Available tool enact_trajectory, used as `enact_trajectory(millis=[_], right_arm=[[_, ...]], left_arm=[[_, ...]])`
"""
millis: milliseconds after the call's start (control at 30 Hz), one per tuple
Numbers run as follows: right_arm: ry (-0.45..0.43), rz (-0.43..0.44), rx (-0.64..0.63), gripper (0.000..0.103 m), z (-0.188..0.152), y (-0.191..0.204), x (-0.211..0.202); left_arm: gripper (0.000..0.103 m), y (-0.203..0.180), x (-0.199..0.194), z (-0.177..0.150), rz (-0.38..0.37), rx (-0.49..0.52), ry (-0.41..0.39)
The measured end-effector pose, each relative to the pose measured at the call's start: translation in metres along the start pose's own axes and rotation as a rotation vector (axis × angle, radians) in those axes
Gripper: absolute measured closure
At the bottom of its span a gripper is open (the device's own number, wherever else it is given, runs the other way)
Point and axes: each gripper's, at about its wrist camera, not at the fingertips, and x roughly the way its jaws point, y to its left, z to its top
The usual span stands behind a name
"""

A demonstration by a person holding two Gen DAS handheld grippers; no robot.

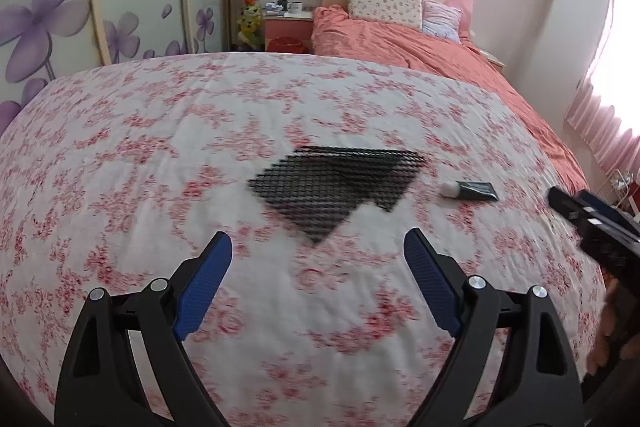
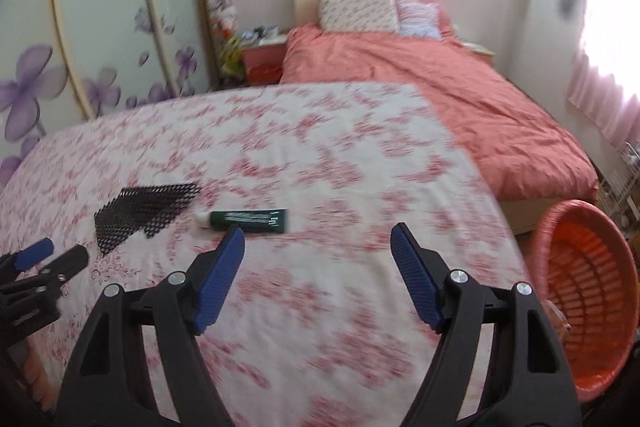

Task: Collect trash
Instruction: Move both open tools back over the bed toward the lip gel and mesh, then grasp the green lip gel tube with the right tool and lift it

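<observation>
Pale lettering was seen along the dark green tube (image 2: 250,221), but it was too blurred to be read; no other writing could be made out. The tube, with a white cap, was laid flat on a cloth (image 2: 320,167) printed with red flowers on white. Just beside its capped end a piece of black mesh (image 1: 336,183) was spread flat on the same cloth. An orange slatted basket (image 2: 588,291) was placed off the cloth's right edge, well apart from both items.

The left gripper (image 1: 318,255) was held wide open above the cloth with nothing between its blue pads, the mesh lying just ahead of it. The right gripper (image 2: 318,247) was likewise held well open and empty, the tube's end lying just past its left fingertip.

Behind the cloth a bed (image 1: 420,43) covered in salmon bedding and pillows was seen, with a bedside cabinet (image 1: 288,27), a wardrobe (image 1: 60,15) decorated with purple flowers, and pink curtains (image 1: 608,99) at a bright window.
</observation>
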Motion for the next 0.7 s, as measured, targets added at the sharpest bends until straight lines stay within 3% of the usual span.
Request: enact_trajectory(millis=[400, 700], right_arm=[[0.145, -0.036, -0.143, 0.029, 0.008, 0.057, 0.063], [0.137, -0.075, -0.074, 0.03, 0.027, 0.049, 0.093]], left_arm=[[0.016, 0.025, 0.007, 0.003, -0.03, -0.047, 0.013], [0.016, 0.027, 0.016, 0.01, -0.035, -0.064, 0.02]])
